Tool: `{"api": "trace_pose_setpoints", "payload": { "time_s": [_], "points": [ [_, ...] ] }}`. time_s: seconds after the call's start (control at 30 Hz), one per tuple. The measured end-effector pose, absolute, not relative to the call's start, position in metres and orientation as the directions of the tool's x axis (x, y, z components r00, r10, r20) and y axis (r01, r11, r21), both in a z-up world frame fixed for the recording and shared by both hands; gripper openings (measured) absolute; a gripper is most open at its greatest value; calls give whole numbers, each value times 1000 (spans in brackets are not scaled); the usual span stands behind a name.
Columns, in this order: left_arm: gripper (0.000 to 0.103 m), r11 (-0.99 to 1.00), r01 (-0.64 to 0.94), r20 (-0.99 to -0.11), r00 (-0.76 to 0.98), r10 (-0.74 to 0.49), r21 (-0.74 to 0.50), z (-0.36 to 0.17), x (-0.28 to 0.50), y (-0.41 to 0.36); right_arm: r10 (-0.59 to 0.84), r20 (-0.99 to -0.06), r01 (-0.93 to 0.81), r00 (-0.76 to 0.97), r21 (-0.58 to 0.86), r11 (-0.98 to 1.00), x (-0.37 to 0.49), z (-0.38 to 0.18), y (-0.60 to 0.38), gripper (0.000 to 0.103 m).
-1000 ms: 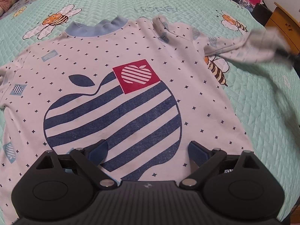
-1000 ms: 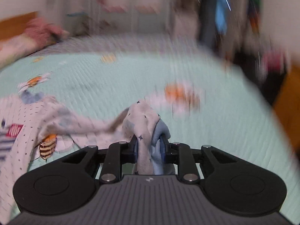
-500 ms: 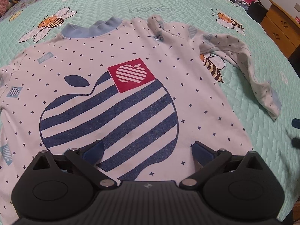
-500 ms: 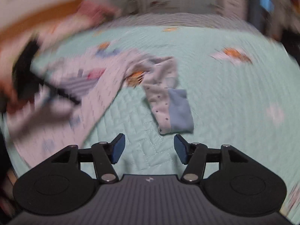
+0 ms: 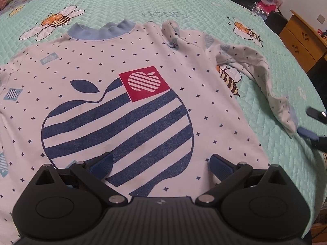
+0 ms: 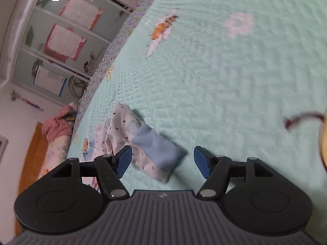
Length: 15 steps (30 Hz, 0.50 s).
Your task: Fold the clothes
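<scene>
Two grippers hang over the bed, and neither is clamped on anything. Starting at the right gripper (image 6: pixel 160 159): its jaws have just been opening, and they now stand apart with the blue cuff (image 6: pixel 157 146) of the shirt's sleeve lying between them on the quilt, no pad pressing on it. In the left wrist view the same gripper's blue fingertip (image 5: pixel 306 133) sits just beside the cuff end at the far right.

From that cuff the sleeve (image 5: pixel 263 77) runs up and inward toward the shoulder of the shirt (image 5: pixel 114 110), so its long axis points from the right gripper diagonally back to the garment's body. The right hand is plainly the nearer one to it.

The left gripper (image 5: pixel 161 163) has its jaws spread as wide as they go, with the shirt's lower front below them and nothing gripped. The shirt lies face up and mostly flat on the mint bee-print quilt (image 5: pixel 204 6), blue collar (image 5: pixel 102 31) away from the left gripper, striped apple print in the middle.

My reading is that the sleeve has been laid out straight, and the fold itself is not yet begun. The next move likely depends on taking the cuff and carrying it inward across the chest, along that sleeve line.
</scene>
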<state>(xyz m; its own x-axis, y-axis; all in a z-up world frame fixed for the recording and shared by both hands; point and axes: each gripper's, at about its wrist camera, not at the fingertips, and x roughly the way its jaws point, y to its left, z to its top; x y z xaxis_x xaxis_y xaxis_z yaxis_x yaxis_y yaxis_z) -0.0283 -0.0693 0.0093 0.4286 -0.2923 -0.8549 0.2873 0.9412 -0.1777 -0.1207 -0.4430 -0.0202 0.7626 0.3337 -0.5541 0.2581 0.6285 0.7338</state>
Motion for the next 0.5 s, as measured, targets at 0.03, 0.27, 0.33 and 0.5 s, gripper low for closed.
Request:
{"api": "trace_pose_setpoints", "payload": {
  "time_s": [0.03, 0.27, 0.33, 0.5],
  "points": [
    [103, 941, 290, -855, 430, -291, -175, 9, -29, -70, 336, -563, 238, 755, 713, 659, -112, -20, -439, 72],
    [103, 936, 295, -848, 431, -310, -192, 9, -29, -65, 381, -609, 28, 696, 553, 833, -75, 3, -406, 10],
    [103, 934, 291, -843, 431, -321, -207, 9, -28, -63, 379, -558, -99, 738, 466, 879, -85, 29, -396, 10],
    [103, 931, 291, -836, 435, -335, -221, 9, -29, -61, 538, -547, -431, 641, 323, 842, -120, 64, -349, 11]
  ]
}}
